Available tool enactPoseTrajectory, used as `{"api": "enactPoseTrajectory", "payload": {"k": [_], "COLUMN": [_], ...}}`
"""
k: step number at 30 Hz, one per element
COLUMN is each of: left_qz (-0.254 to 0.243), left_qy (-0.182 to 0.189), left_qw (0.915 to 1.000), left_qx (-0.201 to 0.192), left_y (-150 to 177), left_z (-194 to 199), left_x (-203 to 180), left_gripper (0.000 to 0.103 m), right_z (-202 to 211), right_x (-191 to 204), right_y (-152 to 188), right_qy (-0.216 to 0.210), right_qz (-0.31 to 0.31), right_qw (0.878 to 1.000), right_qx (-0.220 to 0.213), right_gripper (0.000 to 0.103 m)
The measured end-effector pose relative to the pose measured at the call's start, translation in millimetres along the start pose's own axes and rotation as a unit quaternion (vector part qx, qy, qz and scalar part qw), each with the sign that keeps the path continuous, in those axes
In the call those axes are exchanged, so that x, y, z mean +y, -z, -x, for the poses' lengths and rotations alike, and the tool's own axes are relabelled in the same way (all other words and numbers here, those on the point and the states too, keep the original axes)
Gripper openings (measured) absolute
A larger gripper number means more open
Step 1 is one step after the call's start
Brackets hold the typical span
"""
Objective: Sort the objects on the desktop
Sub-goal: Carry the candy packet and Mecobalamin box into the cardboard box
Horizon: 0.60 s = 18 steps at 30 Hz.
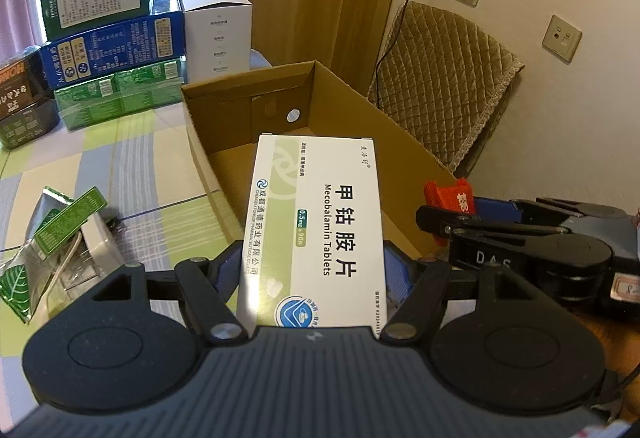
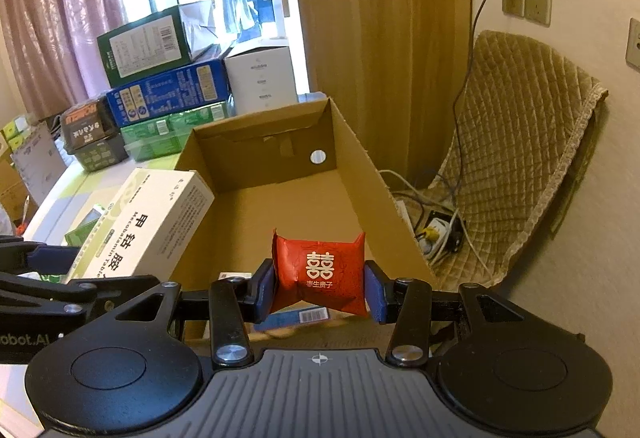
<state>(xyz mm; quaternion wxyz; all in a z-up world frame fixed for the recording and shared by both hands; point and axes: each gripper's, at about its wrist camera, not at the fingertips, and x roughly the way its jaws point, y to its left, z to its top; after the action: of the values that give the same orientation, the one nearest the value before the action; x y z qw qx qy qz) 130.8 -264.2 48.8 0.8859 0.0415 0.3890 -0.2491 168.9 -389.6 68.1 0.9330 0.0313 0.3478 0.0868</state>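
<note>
My left gripper (image 1: 314,270) is shut on a white and green tablet box (image 1: 316,230), held over the near left rim of an open cardboard box (image 1: 240,98). The right wrist view shows the same tablet box (image 2: 156,222) at the left, tilted over the cardboard box (image 2: 360,154). My right gripper (image 2: 320,288) is shut on a red candy packet (image 2: 320,270) above the near end of the cardboard box. In the left wrist view the red packet (image 1: 454,200) and the right gripper (image 1: 460,216) sit just to the right of the tablet box.
Stacked green, blue and white cartons (image 1: 116,42) stand on the checked tablecloth behind the cardboard box. A small green box and foil sachets (image 1: 52,238) lie at the left. A quilted chair (image 2: 516,142) and cables (image 2: 436,230) are at the right by the wall.
</note>
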Motion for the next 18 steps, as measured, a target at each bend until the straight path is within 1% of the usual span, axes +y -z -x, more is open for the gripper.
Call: {"api": "enactPoseTrajectory", "payload": {"k": [10, 18], "left_qz": [0.016, 0.035], "left_qy": [0.011, 0.024], "left_qw": [0.9998, 0.9991], "left_qx": [0.003, 0.003], "left_y": [-16.0, -25.1], "left_z": [-27.3, -44.1], "left_x": [7.1, 12.6], "left_gripper": [0.067, 0.067], "right_z": [-21.6, -32.7], "right_x": [-7.6, -13.0], "right_y": [-3.0, -7.5], "right_qy": [0.005, 0.012], "right_qz": [0.001, -0.002], "right_qw": [1.000, 1.000], "right_qx": [0.012, 0.013], "right_gripper": [0.043, 0.043]}}
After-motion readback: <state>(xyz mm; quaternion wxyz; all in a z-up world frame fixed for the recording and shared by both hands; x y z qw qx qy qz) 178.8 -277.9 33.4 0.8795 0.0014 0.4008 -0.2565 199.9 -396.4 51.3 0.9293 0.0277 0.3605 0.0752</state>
